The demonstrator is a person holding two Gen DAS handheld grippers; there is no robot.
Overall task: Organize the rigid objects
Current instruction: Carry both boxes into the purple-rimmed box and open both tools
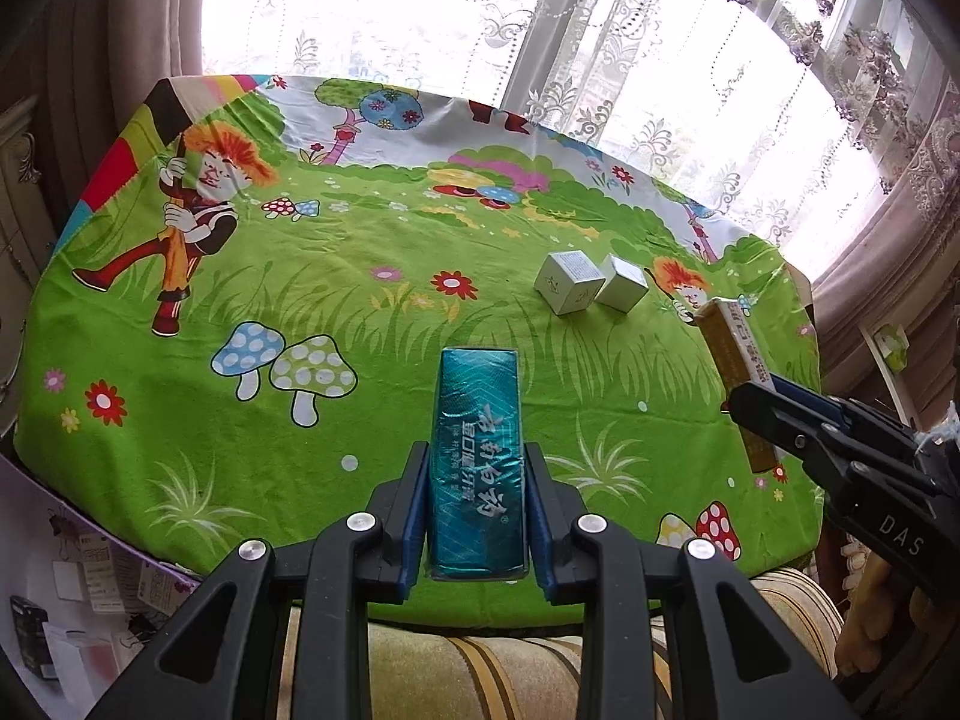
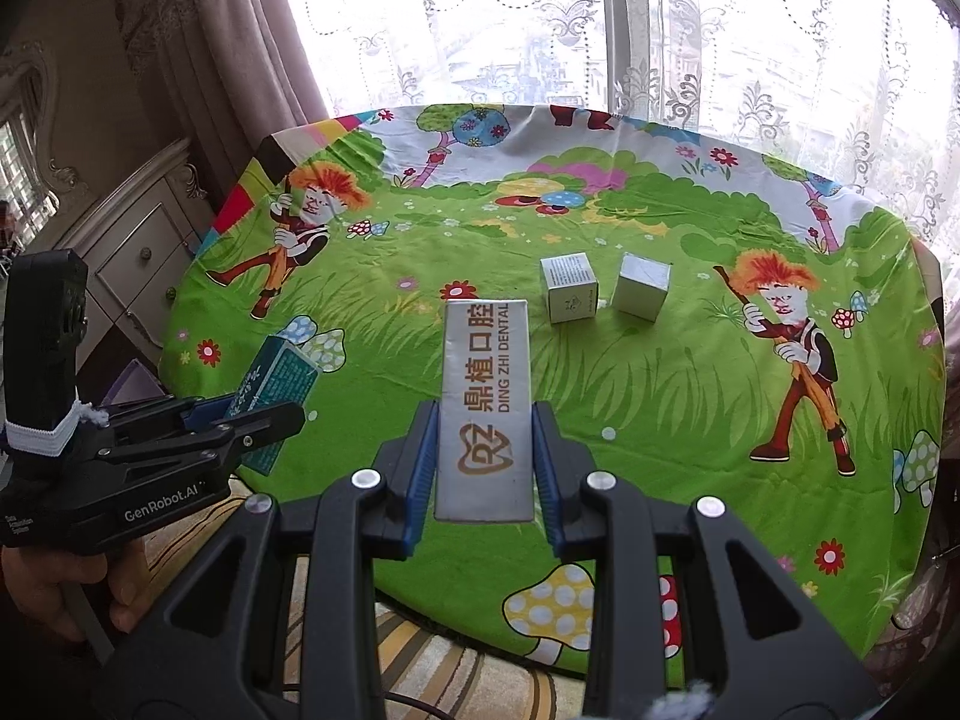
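My left gripper [image 1: 477,468] is shut on a long teal toothpaste box [image 1: 477,414], held above the near edge of the round table. It also shows in the right wrist view [image 2: 273,387]. My right gripper [image 2: 486,432] is shut on a long white box printed DING ZHI DENTAL [image 2: 486,378], held above the table's near side. That box shows its gold side in the left wrist view [image 1: 729,360]. Two small white cube boxes stand side by side on the cloth, one with print [image 2: 569,288] [image 1: 567,282] and one plain silver-white [image 2: 643,287] [image 1: 624,283].
The table wears a green cartoon cloth [image 2: 660,396] [image 1: 360,312]. A striped cushion [image 1: 480,666] lies below the near edge. A cabinet [image 2: 132,258] stands at the left, lace curtains and a window behind. Boxes and papers [image 1: 78,600] lie at lower left.
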